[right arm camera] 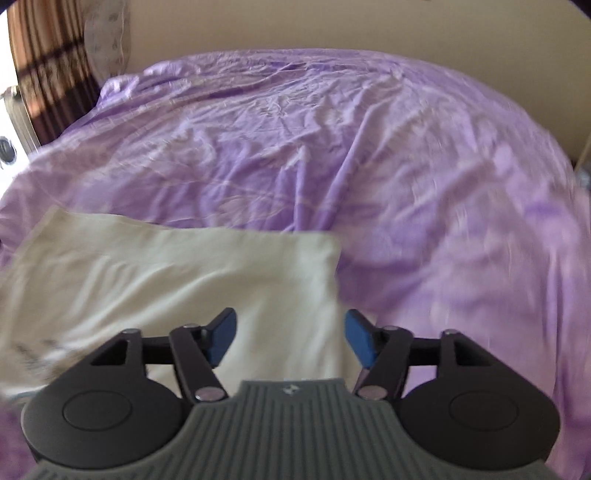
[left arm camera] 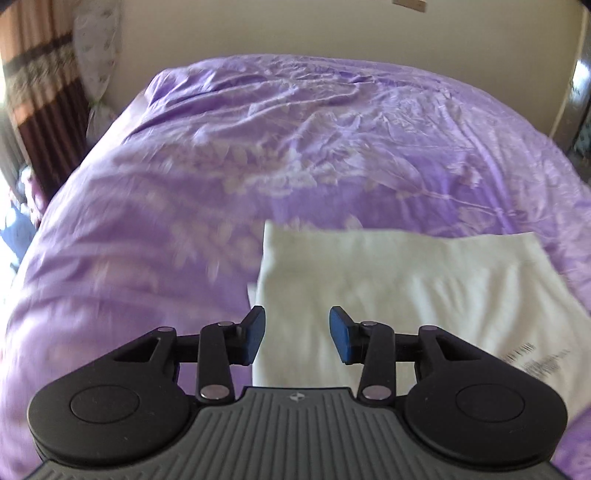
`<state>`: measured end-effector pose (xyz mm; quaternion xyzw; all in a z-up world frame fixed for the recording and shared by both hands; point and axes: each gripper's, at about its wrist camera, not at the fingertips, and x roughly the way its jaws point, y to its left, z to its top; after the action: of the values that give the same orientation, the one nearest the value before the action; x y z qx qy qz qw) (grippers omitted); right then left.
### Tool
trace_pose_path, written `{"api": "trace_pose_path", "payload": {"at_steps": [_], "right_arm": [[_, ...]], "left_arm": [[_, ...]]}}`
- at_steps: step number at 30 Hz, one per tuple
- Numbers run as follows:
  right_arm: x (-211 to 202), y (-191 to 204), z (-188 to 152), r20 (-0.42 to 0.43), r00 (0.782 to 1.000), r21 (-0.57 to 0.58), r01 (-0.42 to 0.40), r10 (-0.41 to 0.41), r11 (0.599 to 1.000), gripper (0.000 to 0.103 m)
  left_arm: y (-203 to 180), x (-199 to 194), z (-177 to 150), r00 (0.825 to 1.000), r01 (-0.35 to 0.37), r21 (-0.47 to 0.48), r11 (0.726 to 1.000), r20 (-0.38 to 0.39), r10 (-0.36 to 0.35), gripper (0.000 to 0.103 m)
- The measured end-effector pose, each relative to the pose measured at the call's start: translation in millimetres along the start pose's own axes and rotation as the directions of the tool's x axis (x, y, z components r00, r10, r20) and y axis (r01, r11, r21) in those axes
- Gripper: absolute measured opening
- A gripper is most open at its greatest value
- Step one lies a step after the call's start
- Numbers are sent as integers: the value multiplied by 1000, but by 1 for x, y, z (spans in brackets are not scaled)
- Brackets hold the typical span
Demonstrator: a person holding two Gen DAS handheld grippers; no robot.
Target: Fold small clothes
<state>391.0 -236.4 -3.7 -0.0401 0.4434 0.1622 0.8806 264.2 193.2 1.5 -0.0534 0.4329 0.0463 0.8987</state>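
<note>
wrinkled purple floral bedspread point(left arm camera: 295, 147) fills mid frame, cream wall point(left arm camera: 295, 29) across top, brown striped curtain point(left arm camera: 40, 81) upper left, daylight at left edge.

Soft daylight from left, motion-blurred, fisheye-warped edges

Both wrist views close above bed point(left arm camera: 295, 147), facing wall; shared: white garment point(left arm camera: 406, 280), purple cover.

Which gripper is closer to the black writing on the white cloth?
Left. The left gripper hovers over the cloth, writing just beside it. The right gripper is over the opposite edge.
</note>
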Motion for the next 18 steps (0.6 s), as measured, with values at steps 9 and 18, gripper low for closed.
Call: {"api": "trace_pose_path", "payload": {"at_steps": [9, 18], "right_arm": [[-82, -7, -89, 78, 996, 223, -65, 48, 973, 67], [-93, -46, -158, 106, 993, 453, -93, 50, 887, 67]], "left_arm": [[33, -46, -75, 999, 43, -248, 968, 40, -35, 56], [58, -25, -123, 993, 118, -379, 918, 49, -108, 55]]}}
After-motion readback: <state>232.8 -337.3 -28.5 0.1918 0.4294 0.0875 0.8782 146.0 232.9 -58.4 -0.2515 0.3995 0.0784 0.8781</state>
